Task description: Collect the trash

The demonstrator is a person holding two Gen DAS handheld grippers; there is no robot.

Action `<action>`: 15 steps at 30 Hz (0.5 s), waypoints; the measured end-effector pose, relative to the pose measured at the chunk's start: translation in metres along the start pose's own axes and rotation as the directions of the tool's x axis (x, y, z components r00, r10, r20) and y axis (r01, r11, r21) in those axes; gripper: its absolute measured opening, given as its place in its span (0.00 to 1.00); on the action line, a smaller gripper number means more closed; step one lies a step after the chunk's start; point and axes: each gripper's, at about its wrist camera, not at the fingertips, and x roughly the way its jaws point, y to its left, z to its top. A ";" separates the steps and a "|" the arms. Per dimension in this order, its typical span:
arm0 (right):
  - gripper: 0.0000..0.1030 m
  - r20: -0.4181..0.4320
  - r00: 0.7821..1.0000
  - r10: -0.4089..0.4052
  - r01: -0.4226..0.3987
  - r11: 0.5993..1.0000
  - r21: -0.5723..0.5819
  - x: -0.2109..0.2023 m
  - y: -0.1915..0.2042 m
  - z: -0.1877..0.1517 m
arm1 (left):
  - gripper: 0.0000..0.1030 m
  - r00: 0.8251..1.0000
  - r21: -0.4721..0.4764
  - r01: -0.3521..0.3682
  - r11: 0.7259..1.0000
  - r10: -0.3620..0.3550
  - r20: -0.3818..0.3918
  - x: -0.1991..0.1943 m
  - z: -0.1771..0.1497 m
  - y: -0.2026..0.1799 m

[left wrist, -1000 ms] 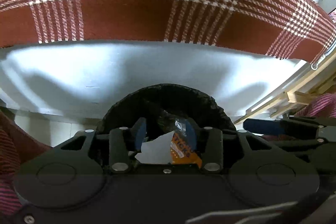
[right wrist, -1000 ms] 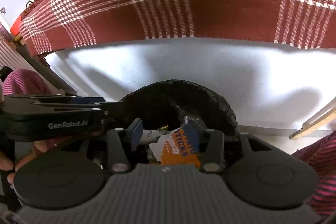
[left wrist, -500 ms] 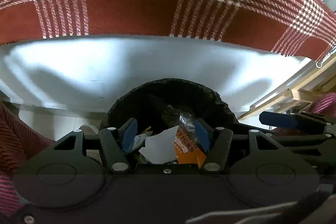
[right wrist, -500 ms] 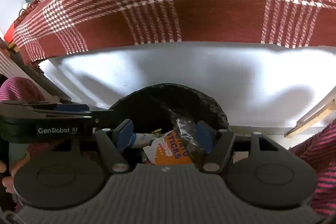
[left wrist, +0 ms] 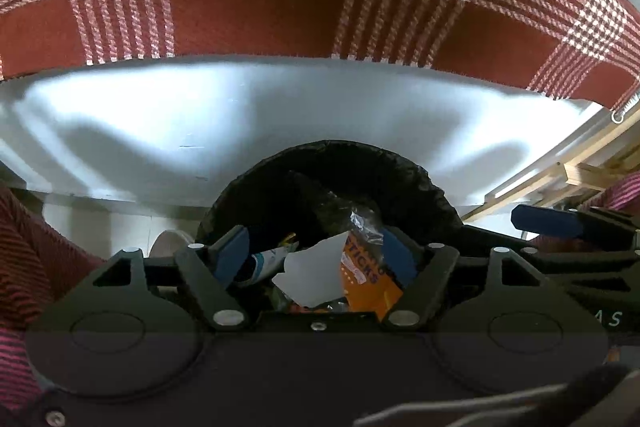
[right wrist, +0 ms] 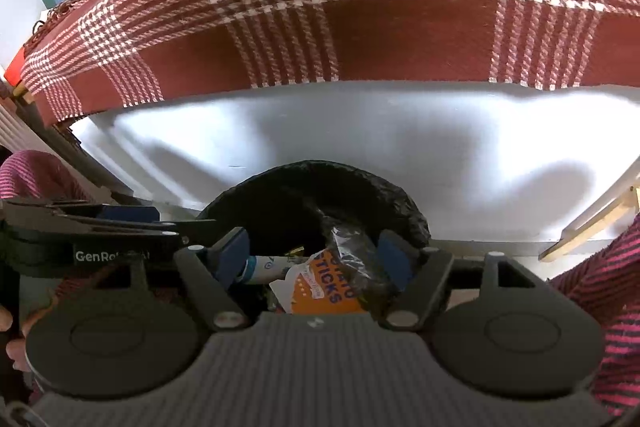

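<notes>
Both grippers hang side by side over the round bin lined with black plastic (left wrist: 336,163), which is where collected rubbish belongs. The left gripper (left wrist: 314,259) has its blue-padded fingers spread wide with nothing between them; the right gripper (right wrist: 314,257) is spread the same way and empty too, so I judge both have let go of whatever they carried.

Below them, inside the bin, lies the orange crinkled snack packet printed "STICKS" (right wrist: 324,293), its long axis seeming to run from the near rim toward the middle, the torn white end (left wrist: 310,277) pointing left. A clear cellophane wrapper (right wrist: 352,247) sits against its far end, and a white-and-blue tube (right wrist: 264,265) lies crosswise to the left.

Beyond the bin stands a white panel (left wrist: 200,115), and draped above it, a red-and-white checked woven blanket (right wrist: 360,7).
</notes>
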 end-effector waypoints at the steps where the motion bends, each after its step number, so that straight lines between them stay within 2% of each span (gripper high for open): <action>1: 0.79 0.001 1.000 -0.002 0.002 1.000 0.002 0.000 0.000 0.000 | 0.74 1.000 0.000 -0.006 1.000 0.006 -0.002 0.000 0.000 0.000; 15: 0.80 0.005 1.000 -0.020 0.020 1.000 0.024 -0.002 0.001 -0.004 | 0.78 0.999 -0.003 -0.026 1.000 0.026 -0.019 0.007 -0.001 0.003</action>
